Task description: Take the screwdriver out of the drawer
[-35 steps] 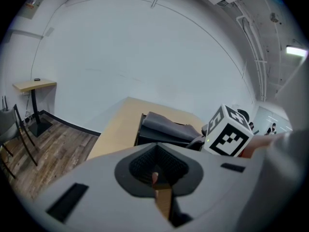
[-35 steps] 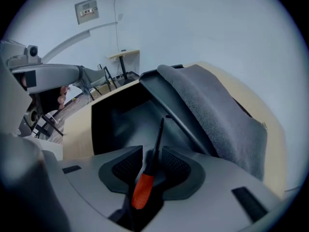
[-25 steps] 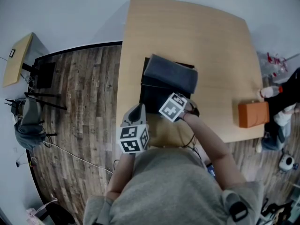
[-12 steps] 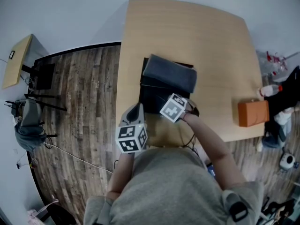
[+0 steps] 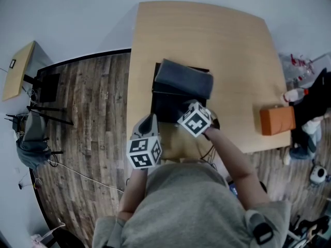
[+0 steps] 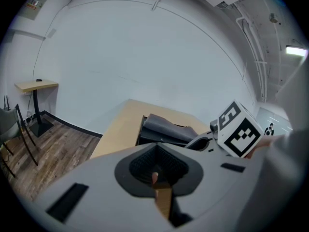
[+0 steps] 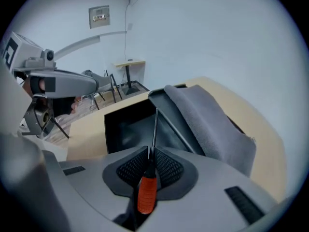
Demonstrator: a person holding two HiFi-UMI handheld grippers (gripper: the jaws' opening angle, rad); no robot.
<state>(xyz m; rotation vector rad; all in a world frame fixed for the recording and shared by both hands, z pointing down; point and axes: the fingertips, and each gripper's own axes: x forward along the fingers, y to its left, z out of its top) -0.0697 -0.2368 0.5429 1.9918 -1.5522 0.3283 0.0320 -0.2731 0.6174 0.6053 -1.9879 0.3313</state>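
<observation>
In the right gripper view, my right gripper [image 7: 150,161] is shut on a screwdriver [image 7: 147,192] with an orange handle. Its thin metal shaft points forward over the open black drawer [image 7: 130,124]. From the head view, the drawer [image 5: 168,105] is pulled out of a black box on the table. The right gripper [image 5: 195,119] hangs over the drawer's near end. A grey cloth [image 5: 183,79] lies on top of the box. My left gripper [image 5: 149,125] is held at the table's near edge, left of the drawer. Its jaws [image 6: 154,175] are shut on nothing.
The light wooden table [image 5: 207,35] carries an orange box [image 5: 277,120] near its right edge. A small wooden side table [image 5: 18,68] and a chair [image 5: 31,133] stand on the wooden floor at the left. Cables trail on the floor beside the person.
The right gripper's marker cube has risen slightly and tilted over the drawer. The left gripper has stayed where it was.
</observation>
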